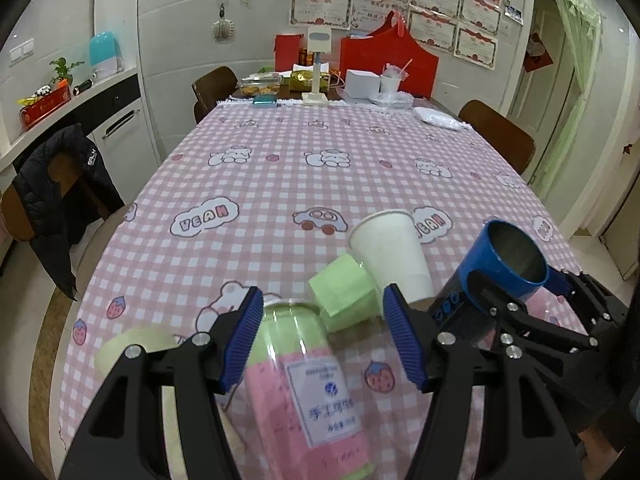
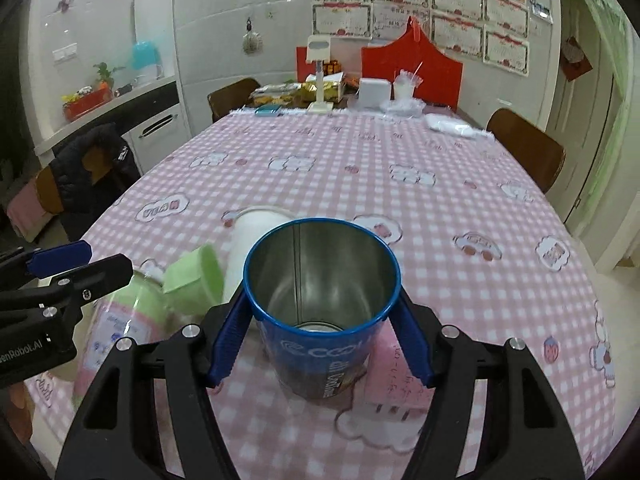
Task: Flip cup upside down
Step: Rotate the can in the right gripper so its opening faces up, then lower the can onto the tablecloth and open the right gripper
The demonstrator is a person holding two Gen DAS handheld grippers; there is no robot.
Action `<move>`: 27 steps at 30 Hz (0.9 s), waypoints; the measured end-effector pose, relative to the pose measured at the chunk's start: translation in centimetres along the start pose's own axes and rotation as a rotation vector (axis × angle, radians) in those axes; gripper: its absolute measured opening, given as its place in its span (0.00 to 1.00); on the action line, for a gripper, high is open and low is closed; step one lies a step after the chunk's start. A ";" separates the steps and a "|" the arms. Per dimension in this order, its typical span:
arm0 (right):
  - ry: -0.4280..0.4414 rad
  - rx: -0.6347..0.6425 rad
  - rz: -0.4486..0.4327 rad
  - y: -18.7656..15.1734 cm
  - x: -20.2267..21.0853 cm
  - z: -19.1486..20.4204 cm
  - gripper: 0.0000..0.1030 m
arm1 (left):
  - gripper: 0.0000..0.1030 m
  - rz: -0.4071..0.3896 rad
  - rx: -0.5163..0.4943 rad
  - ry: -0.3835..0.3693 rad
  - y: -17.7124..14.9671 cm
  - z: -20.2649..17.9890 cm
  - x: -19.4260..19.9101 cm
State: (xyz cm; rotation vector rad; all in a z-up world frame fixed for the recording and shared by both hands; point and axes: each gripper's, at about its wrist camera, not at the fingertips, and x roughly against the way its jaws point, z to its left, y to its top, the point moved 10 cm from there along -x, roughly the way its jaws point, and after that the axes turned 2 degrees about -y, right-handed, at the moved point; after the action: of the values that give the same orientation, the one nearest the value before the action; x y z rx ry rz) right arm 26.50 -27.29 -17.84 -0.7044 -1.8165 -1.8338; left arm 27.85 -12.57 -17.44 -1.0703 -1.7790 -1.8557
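Note:
A blue metal cup [image 2: 320,304] stands upright, mouth up, between the fingers of my right gripper [image 2: 320,340], which is shut on its sides just above the pink checked tablecloth [image 2: 400,184]. It also shows in the left wrist view [image 1: 504,268] at the right. My left gripper [image 1: 320,340] is open over a clear jar with pink and green filling [image 1: 304,380] that lies on the cloth. The left pad is against the jar; the right pad is apart from it.
A white paper cup [image 1: 392,252] stands behind a green block [image 1: 344,292]. A tape roll [image 1: 136,348] lies at the left. Boxes, a lamp stand [image 1: 318,68] and red bags crowd the table's far end. Chairs stand at both sides.

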 end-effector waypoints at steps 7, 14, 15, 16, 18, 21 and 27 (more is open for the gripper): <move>0.027 -0.023 -0.026 0.8 -0.8 -0.7 0.62 | 0.60 0.011 0.021 0.034 0.8 0.2 -1.7; 0.025 -0.012 -0.026 0.7 -1.5 -0.6 0.62 | 0.60 0.002 0.020 0.085 1.0 0.9 -2.4; 0.024 -0.009 -0.026 0.8 -1.5 -0.6 0.62 | 0.60 0.001 0.019 0.091 1.0 0.9 -2.4; 0.026 -0.007 -0.025 0.8 -1.6 -0.4 0.62 | 0.60 0.000 0.016 0.099 1.0 1.0 -2.4; 0.029 -0.005 -0.027 0.8 -1.6 -0.3 0.62 | 0.60 0.004 0.015 0.101 0.9 1.0 -2.5; 0.053 -0.003 -0.041 0.8 -1.3 0.1 0.63 | 0.60 0.001 0.017 0.106 0.8 1.2 -2.3; 0.064 -0.009 -0.080 1.5 0.3 0.5 0.69 | 0.60 -0.022 0.004 0.126 0.9 1.4 -1.2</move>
State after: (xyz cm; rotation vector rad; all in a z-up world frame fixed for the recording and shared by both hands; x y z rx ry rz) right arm 27.22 -26.86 -16.54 -0.5764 -1.8204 -1.8943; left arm 29.63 -11.66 -17.76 -0.9147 -1.7287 -1.8880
